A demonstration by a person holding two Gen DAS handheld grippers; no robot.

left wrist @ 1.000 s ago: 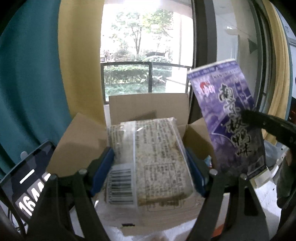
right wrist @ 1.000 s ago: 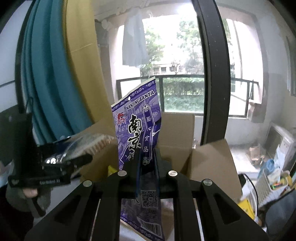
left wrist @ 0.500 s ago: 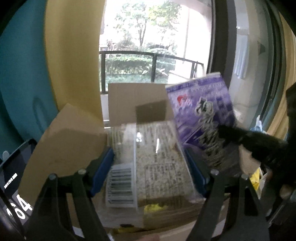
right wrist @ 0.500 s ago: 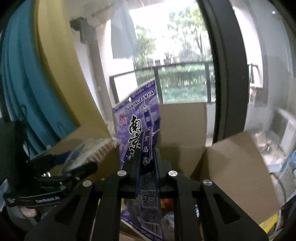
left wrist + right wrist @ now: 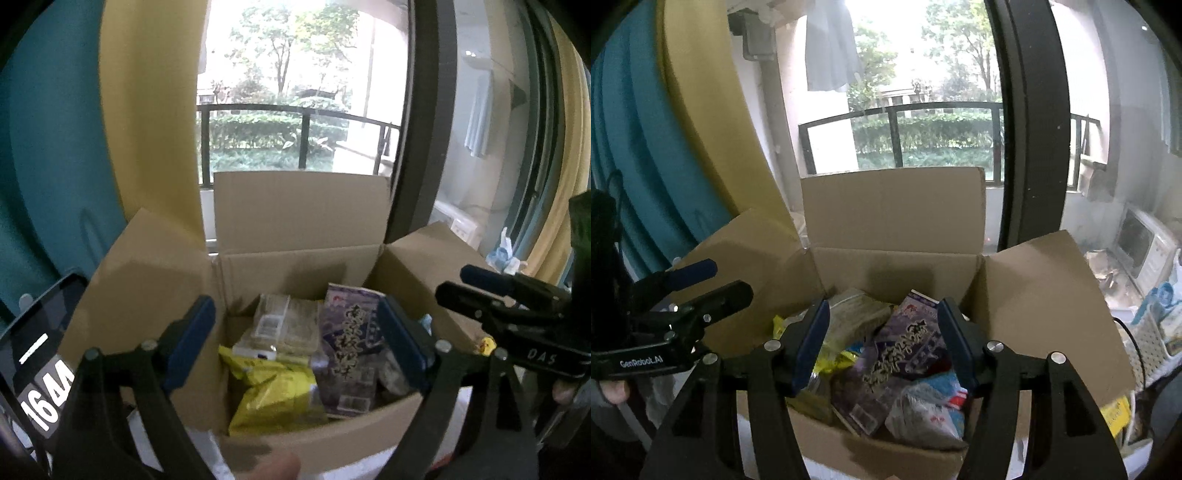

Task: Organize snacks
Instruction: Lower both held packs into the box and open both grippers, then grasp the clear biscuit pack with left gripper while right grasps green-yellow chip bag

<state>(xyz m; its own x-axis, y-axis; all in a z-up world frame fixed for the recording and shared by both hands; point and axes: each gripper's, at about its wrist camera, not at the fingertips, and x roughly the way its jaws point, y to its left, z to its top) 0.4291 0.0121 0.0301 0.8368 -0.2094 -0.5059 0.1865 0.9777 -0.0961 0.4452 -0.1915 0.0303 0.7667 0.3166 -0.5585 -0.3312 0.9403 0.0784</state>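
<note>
An open cardboard box (image 5: 295,225) (image 5: 890,210) stands in front of a window. Inside lie a purple snack packet (image 5: 347,347) (image 5: 897,350), a clear packet of beige noodles (image 5: 284,325) (image 5: 853,314) and a yellow bag (image 5: 273,391). My left gripper (image 5: 295,347) is open and empty above the box's near edge. My right gripper (image 5: 882,343) is open and empty over the box. Each gripper also shows at the side of the other's view.
The box flaps stand up at the back and to both sides. Teal and yellow curtains (image 5: 665,129) hang on the left. A dark window frame (image 5: 1027,122) rises behind the box. A phone screen (image 5: 33,369) sits at the lower left. Clutter lies at the right (image 5: 1145,251).
Both grippers opened. The noodle packet left my left gripper and the purple packet left my right gripper; both now lie in the box. Both views tilted down toward the box.
</note>
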